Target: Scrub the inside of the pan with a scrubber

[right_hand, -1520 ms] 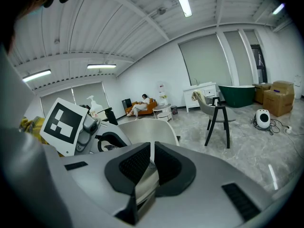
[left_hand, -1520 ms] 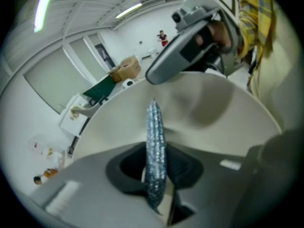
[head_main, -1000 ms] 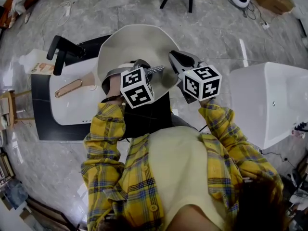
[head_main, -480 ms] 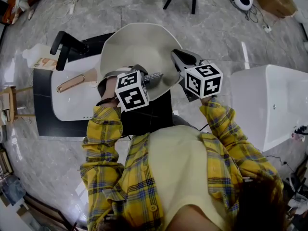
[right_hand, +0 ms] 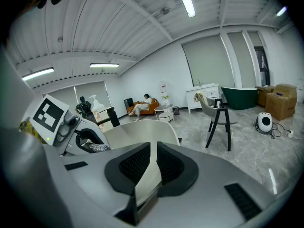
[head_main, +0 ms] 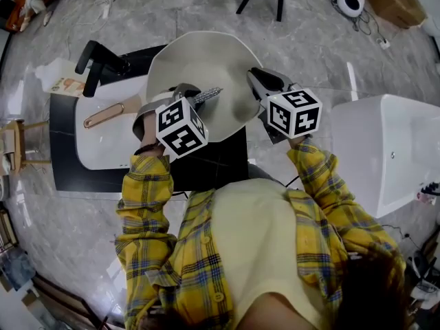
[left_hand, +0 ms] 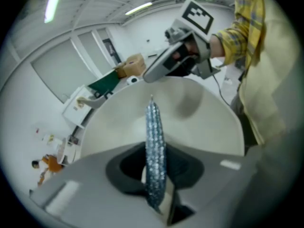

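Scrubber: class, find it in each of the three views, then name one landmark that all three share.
Head view: the scrubber is left of centre, in the left gripper, against the pan.
Left gripper view: centre, standing on edge between the jaws.
Right gripper view: lower left, a small grey patch.
Shared landmark: the cream pan.

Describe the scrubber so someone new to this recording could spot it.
Start at the big cream pan in the middle of the head view. At its near-left rim the left gripper pinches the scrubber: a thin, glittery silver-blue pad, the only sparkling thing there.
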Motion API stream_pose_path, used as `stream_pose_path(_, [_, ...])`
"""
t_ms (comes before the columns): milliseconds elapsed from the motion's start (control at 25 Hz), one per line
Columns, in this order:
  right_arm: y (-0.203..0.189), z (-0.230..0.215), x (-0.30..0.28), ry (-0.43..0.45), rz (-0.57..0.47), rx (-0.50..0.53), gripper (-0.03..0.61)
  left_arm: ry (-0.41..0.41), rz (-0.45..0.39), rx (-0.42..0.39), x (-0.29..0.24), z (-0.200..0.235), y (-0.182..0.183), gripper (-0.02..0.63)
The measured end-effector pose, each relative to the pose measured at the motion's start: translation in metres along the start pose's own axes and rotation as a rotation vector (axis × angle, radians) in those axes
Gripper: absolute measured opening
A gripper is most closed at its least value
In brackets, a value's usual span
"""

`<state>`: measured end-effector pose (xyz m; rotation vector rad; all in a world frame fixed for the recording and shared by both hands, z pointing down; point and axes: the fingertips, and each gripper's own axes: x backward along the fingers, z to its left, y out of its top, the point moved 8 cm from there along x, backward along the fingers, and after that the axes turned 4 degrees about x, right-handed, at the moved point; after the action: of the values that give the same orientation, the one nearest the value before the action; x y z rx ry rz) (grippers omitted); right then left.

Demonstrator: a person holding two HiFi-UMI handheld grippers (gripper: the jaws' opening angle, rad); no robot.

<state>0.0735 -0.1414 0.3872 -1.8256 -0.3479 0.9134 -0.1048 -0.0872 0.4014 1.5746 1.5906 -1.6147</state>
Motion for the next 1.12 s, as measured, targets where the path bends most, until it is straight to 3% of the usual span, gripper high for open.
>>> stream_pose_path(200, [0.010, -0.002, 0.010, -0.057, -0.044, 0.022, 0.018, 0.159, -0.031, 0.107, 0.007, 0.025, 0.000, 0.086])
stream_pose_path(560, [0.004, -0.014, 0.021, -0.168, -0.031, -0.005, 0.018, 0.307, -0.032, 0.250, -0.004, 0.056, -0.006, 0.087])
stream_pose_path(1120, [-0.008, -0.014, 0.021, -0.150, 0.000, -0.029, 0.018, 0.260, 0.021, 0.220, -0.040, 0.067, 0.000, 0.087])
